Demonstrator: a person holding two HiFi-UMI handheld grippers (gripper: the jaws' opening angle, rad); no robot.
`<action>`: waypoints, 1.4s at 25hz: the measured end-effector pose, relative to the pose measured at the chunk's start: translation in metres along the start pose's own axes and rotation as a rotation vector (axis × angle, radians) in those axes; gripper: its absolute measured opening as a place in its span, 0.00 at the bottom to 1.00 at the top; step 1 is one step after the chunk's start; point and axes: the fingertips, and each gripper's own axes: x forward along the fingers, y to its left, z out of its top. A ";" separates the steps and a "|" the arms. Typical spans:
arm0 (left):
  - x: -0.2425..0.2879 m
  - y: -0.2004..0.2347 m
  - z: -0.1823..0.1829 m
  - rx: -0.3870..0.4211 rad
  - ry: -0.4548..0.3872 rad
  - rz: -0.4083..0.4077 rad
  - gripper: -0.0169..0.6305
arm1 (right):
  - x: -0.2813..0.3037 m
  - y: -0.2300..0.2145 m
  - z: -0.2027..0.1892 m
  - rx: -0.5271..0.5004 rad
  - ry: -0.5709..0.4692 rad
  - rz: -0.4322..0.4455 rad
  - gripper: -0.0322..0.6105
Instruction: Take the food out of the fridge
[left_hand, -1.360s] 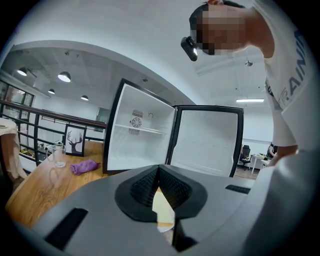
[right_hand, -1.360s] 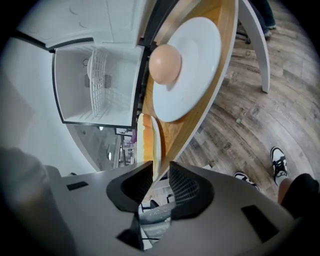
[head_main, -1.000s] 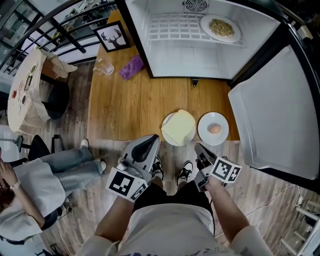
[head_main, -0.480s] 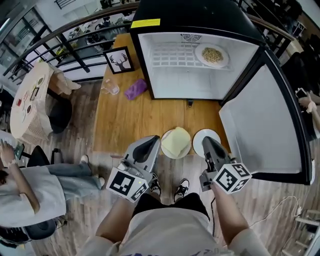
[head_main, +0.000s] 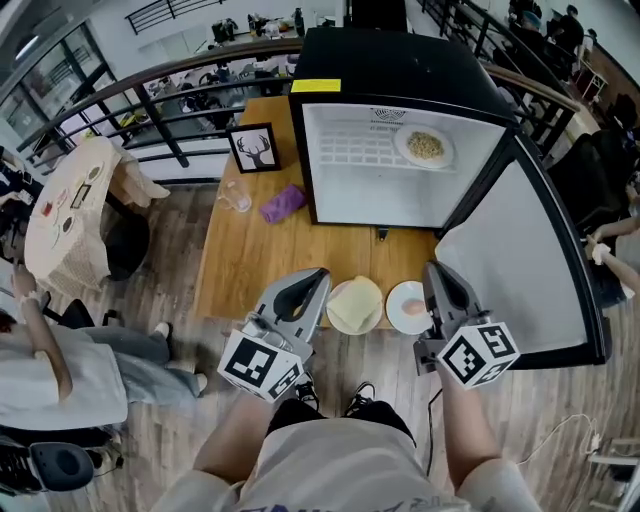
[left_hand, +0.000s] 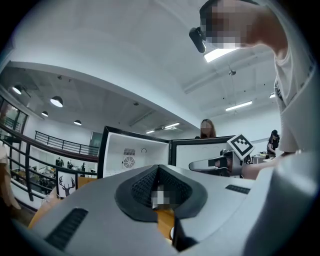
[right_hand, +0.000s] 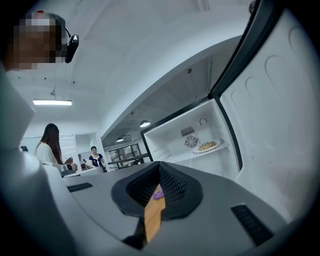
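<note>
A black mini fridge (head_main: 400, 70) stands on the wooden table (head_main: 260, 260) with its door (head_main: 520, 260) swung open to the right. On its shelf lies a white plate of pale grainy food (head_main: 425, 146), which the right gripper view also shows (right_hand: 206, 146). Two plates sit at the table's near edge: one with a yellow slab (head_main: 357, 304), one with a small pinkish item (head_main: 407, 307). My left gripper (head_main: 318, 273) hovers left of the yellow plate, shut and holding nothing. My right gripper (head_main: 432, 268) hangs over the pinkish plate's right rim, shut and holding nothing.
A framed deer picture (head_main: 254, 146), a clear glass (head_main: 237, 199) and a purple cloth (head_main: 283, 203) lie on the table left of the fridge. A railing runs behind. A round side table (head_main: 65, 212) and seated people are at the left.
Both grippers have risen towards the table's near edge, the right one moving over the pinkish plate. The head view has pulled back, showing the whole fridge.
</note>
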 end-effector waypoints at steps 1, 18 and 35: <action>-0.001 0.001 0.004 0.005 -0.006 0.001 0.04 | 0.000 0.003 0.005 -0.013 -0.008 0.002 0.08; -0.002 0.004 0.022 0.029 -0.049 -0.017 0.04 | 0.006 0.017 0.022 -0.045 -0.030 0.015 0.08; 0.005 0.011 0.010 0.015 -0.031 -0.037 0.04 | 0.052 -0.018 0.022 0.169 -0.006 -0.042 0.09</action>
